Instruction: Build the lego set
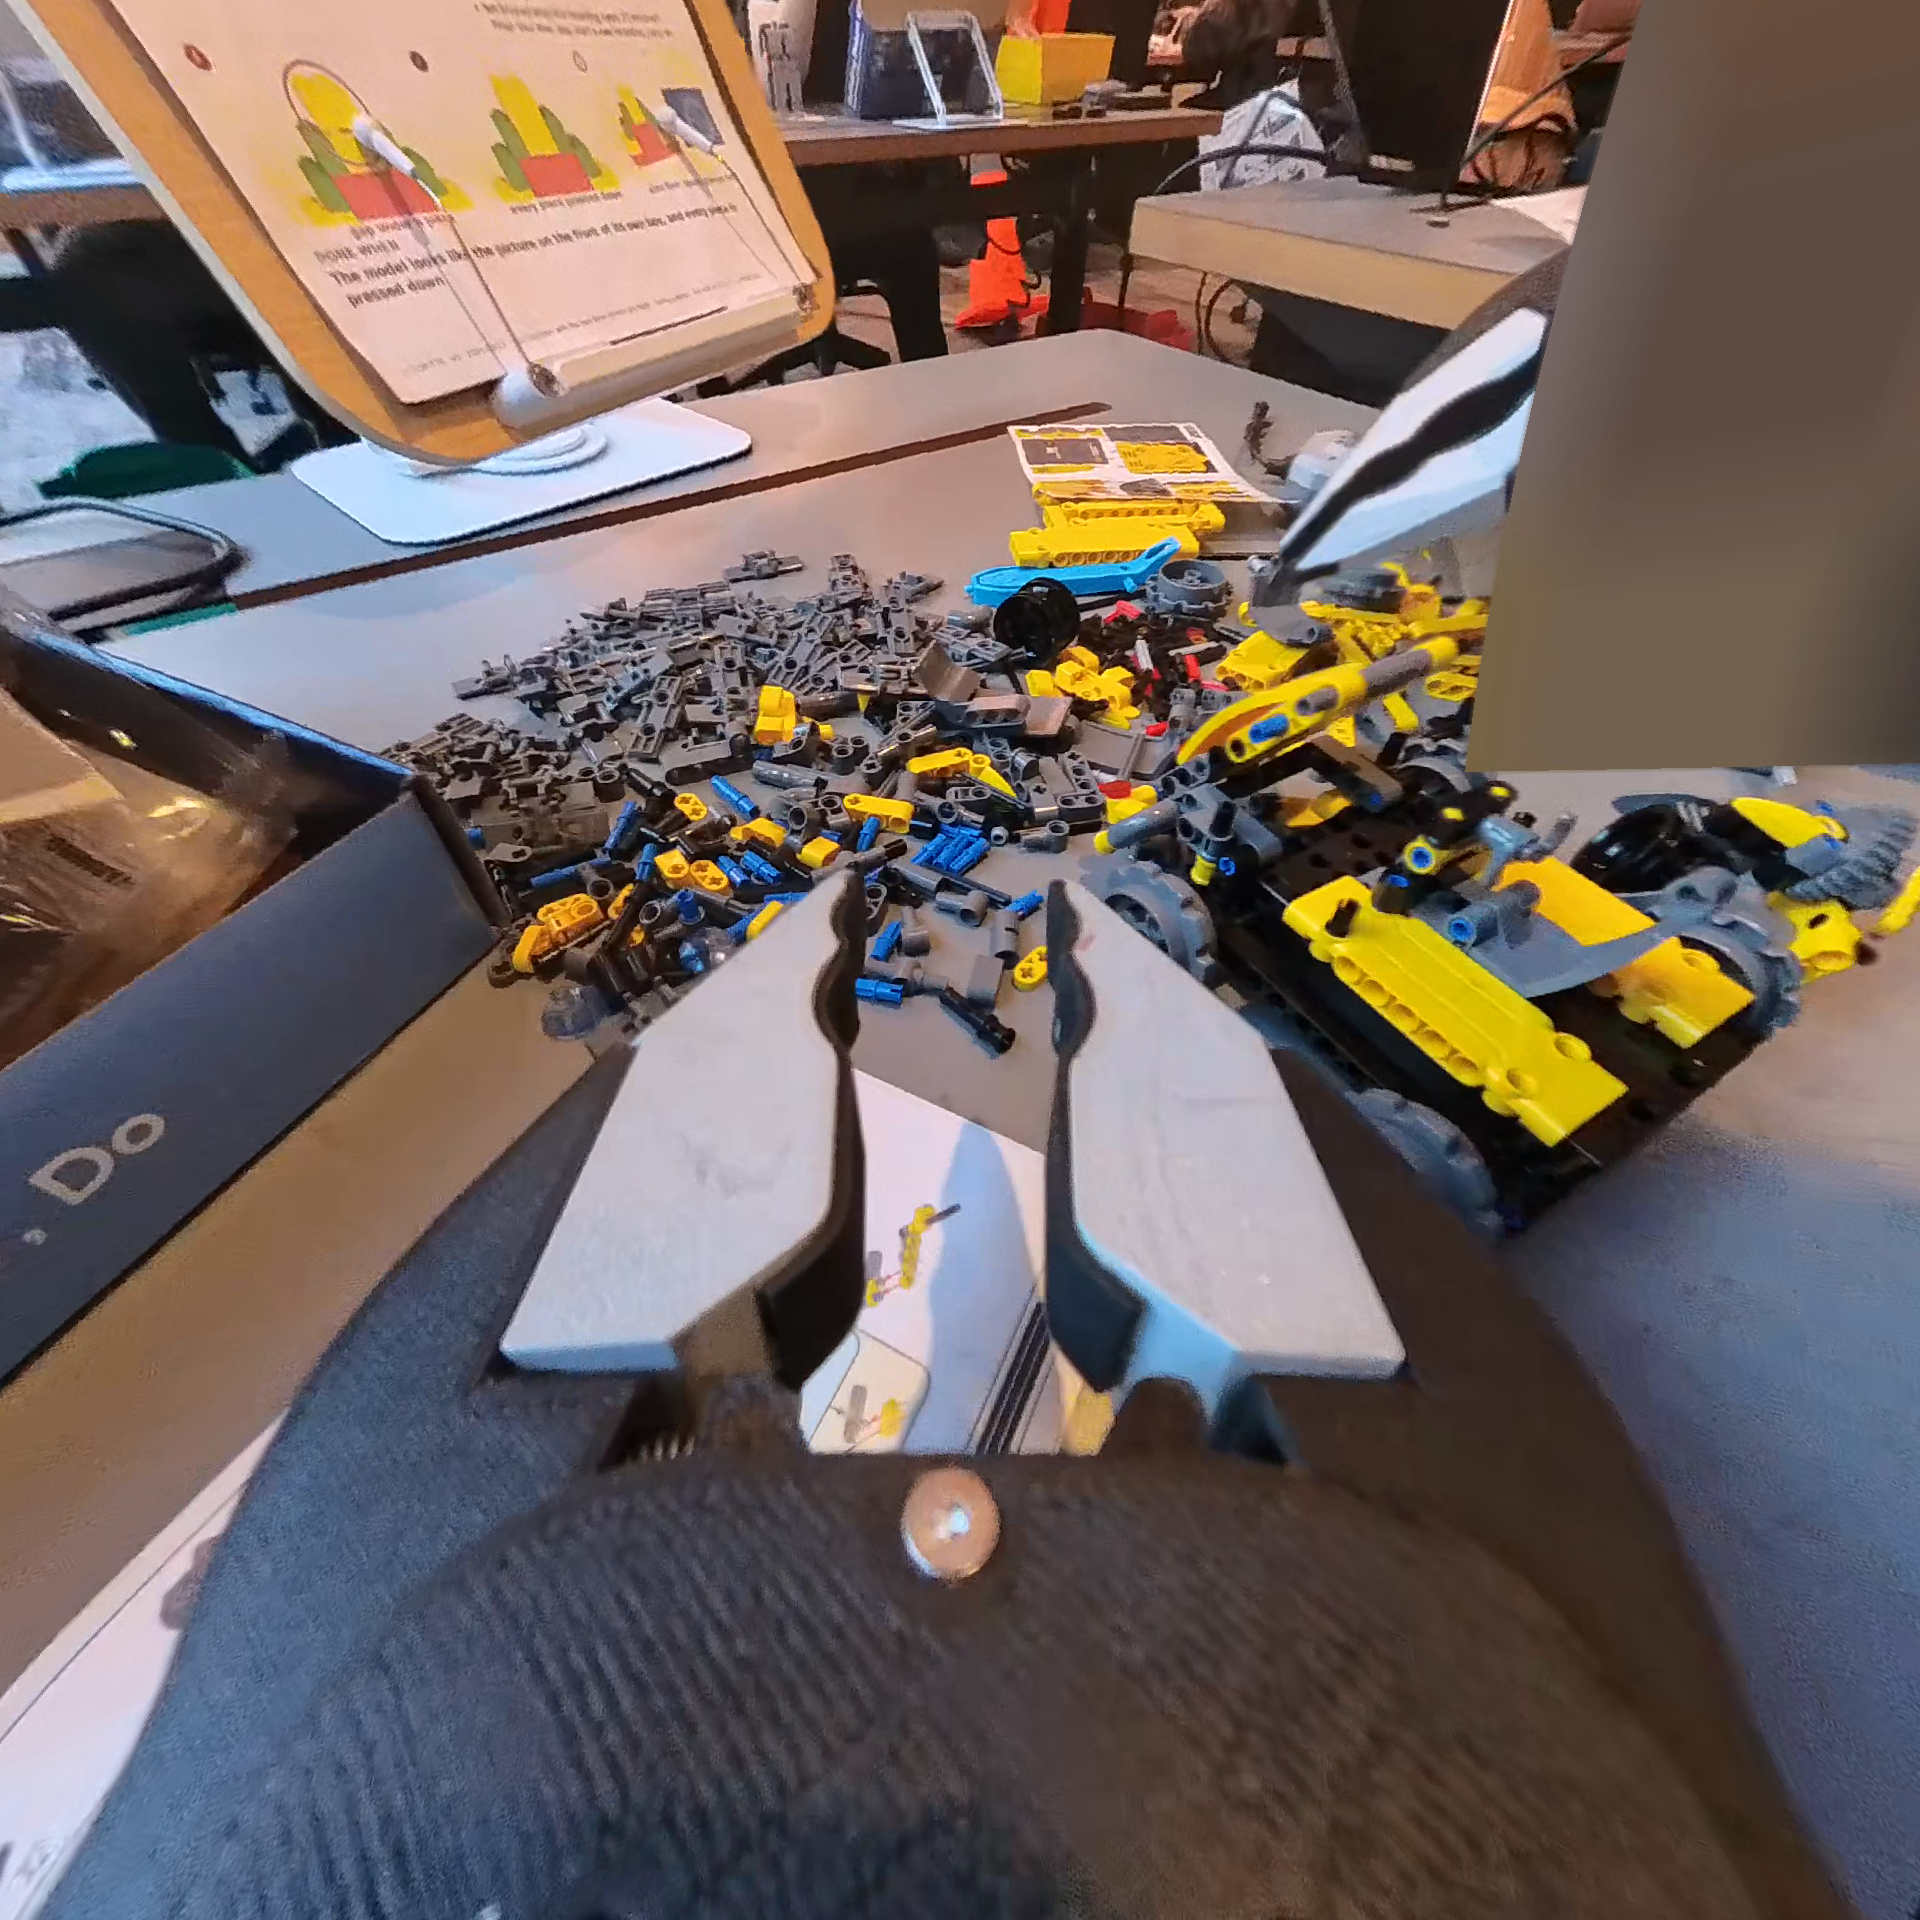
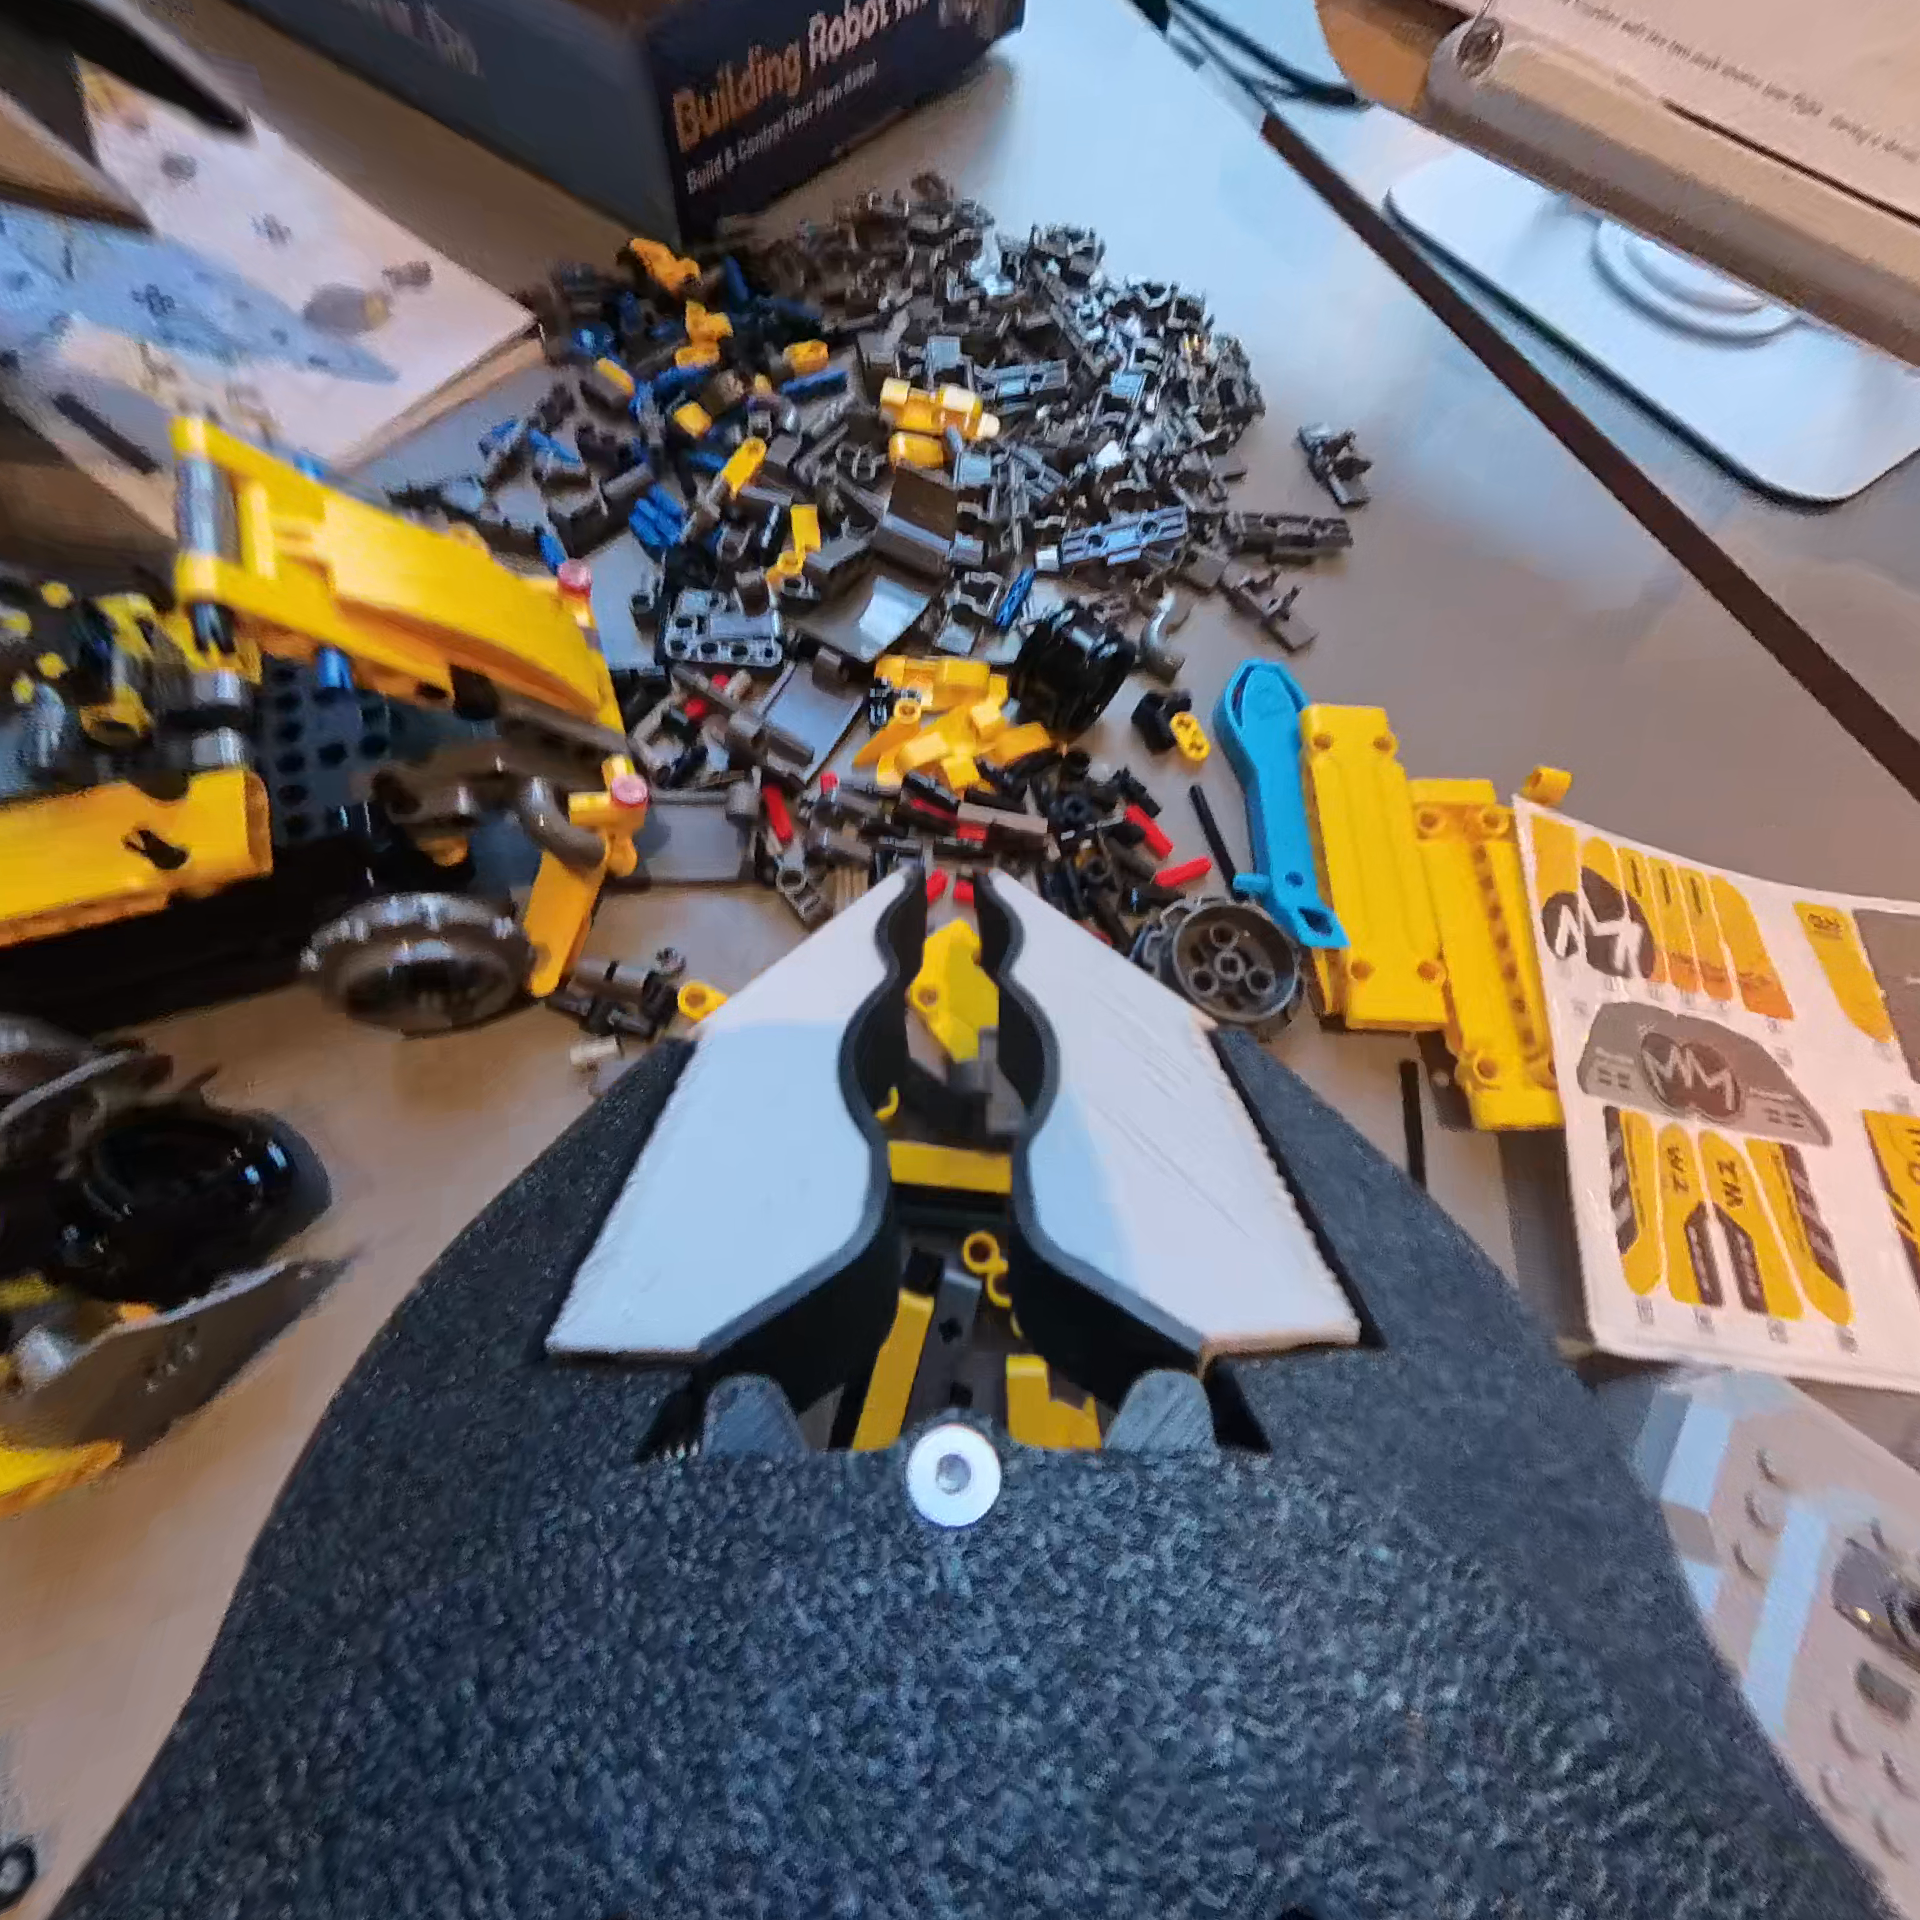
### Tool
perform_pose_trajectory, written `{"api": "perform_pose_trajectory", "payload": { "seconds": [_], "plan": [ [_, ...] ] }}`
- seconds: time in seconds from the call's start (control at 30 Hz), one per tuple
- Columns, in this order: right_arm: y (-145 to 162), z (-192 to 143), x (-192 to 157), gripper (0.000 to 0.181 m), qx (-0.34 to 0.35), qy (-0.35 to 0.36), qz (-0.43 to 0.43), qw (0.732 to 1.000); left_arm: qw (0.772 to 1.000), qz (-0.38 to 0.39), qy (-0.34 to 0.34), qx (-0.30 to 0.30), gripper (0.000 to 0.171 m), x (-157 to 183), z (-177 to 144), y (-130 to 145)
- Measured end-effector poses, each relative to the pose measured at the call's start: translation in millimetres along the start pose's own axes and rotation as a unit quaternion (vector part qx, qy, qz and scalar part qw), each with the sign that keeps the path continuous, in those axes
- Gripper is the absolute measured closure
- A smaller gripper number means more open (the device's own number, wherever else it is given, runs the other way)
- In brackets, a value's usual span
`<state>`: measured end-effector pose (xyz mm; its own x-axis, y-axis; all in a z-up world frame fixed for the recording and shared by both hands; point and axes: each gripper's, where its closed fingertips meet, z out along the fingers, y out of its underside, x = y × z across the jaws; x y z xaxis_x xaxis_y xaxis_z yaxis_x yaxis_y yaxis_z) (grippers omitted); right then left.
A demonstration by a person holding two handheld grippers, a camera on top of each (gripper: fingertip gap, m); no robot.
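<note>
My left gripper point(image 1: 954, 902) is open and empty, low over the near edge of a pile of small grey, black, blue and yellow building pieces point(image 1: 727, 707). A half-built yellow and black vehicle model point(image 1: 1455, 966) lies just right of it. My right gripper point(image 2: 951, 881) is nearly shut, with a small yellow and grey piece point(image 2: 951, 982) between its jaws. In the left wrist view the right gripper point(image 1: 1280, 569) pinches a grey part point(image 1: 1280, 613) above more yellow parts. The model point(image 2: 343, 623) lies to its left and the pile point(image 2: 935, 468) ahead.
A dark cardboard box point(image 1: 208, 935) stands left of the pile. A blue tool point(image 2: 1273, 790), yellow beams point(image 2: 1361, 862), a grey hub point(image 2: 1218, 961) and a sticker sheet point(image 2: 1714, 1091) lie at the right. A wooden stand point(image 1: 468, 208) holds an instruction sheet. A booklet point(image 1: 935, 1195) lies under my left gripper. My right fingertips sit around 25 cm from my left ones.
</note>
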<state>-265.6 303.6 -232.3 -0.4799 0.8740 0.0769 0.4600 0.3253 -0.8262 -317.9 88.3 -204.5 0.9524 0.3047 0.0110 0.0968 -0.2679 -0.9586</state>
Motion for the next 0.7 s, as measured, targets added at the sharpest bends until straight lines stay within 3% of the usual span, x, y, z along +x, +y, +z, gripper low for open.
{"api": "perform_pose_trajectory", "payload": {
  "seconds": [0.27, 0.37, 0.57, 0.63, 0.7],
  "plan": [
    [9.5, -4.5, 14.0, 0.170, 0.014, 0.020, 0.050, 0.998, 0.999, -0.017, -0.005, 0.027, 0.141, -4.7, -6.8, -6.4],
    [14.6, -8.2, 17.7, 0.157, 0.026, 0.018, 0.070, 0.997, 0.999, -0.003, -0.020, 0.027, 0.141, -5.2, -8.0, -6.2],
    [-5.1, -25.1, 17.8, 0.125, 0.111, -0.018, 0.121, 0.986, 0.999, 0.013, -0.041, 0.019, 0.148, -7.7, -9.7, -3.9],
    [-3.8, -23.8, 11.7, 0.106, 0.109, -0.041, 0.130, 0.985, 0.999, 0.027, -0.043, 0.019, 0.137, -5.3, -9.8, -4.0],
    [1.8, -19.3, 0.8, 0.113, 0.090, -0.067, 0.122, 0.986, 0.998, 0.049, -0.038, 0.032, 0.120, -0.2, -9.8, -8.3]
  ]
}}
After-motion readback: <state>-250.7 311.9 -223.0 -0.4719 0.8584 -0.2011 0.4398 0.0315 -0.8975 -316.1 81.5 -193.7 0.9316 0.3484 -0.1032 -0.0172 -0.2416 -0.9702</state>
